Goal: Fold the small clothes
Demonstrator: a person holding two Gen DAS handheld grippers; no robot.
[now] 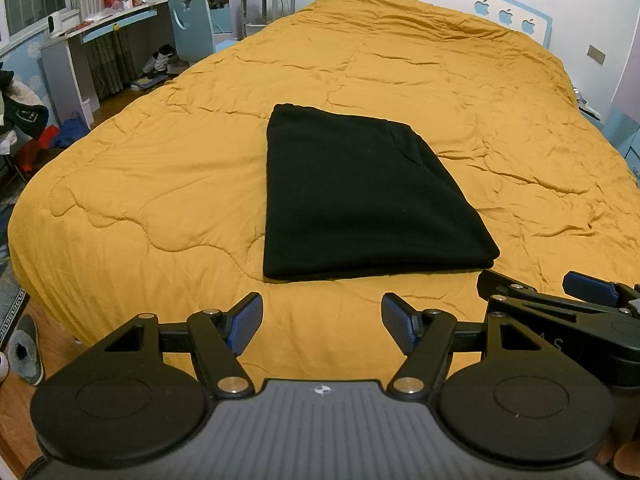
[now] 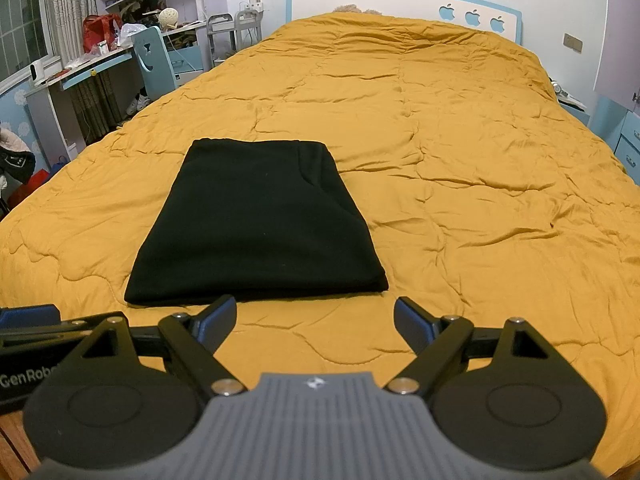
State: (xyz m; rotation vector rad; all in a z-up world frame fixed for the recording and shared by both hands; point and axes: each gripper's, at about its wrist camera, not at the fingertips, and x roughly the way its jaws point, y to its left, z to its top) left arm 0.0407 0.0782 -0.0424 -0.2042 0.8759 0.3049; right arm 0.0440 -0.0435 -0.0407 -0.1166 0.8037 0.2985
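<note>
A black garment (image 1: 360, 196) lies folded into a flat rectangle on the mustard-yellow quilt (image 1: 160, 184) of a bed. In the right wrist view the same garment (image 2: 256, 224) sits left of centre on the quilt (image 2: 460, 184). My left gripper (image 1: 322, 322) is open over bare quilt, just short of the garment's near edge, with nothing between its fingers. My right gripper (image 2: 314, 322) is open too, its left finger close to that near edge and its jaws empty. Each gripper shows at the edge of the other's view: the right one (image 1: 560, 304) and the left one (image 2: 44, 328).
A blue-and-white headboard (image 2: 400, 4) stands at the far end of the bed. Left of the bed are a desk (image 1: 80, 36) with clutter, a blue chair (image 1: 192, 20), shoes and clothes on the wooden floor. A blue nightstand (image 2: 624, 140) stands at the right.
</note>
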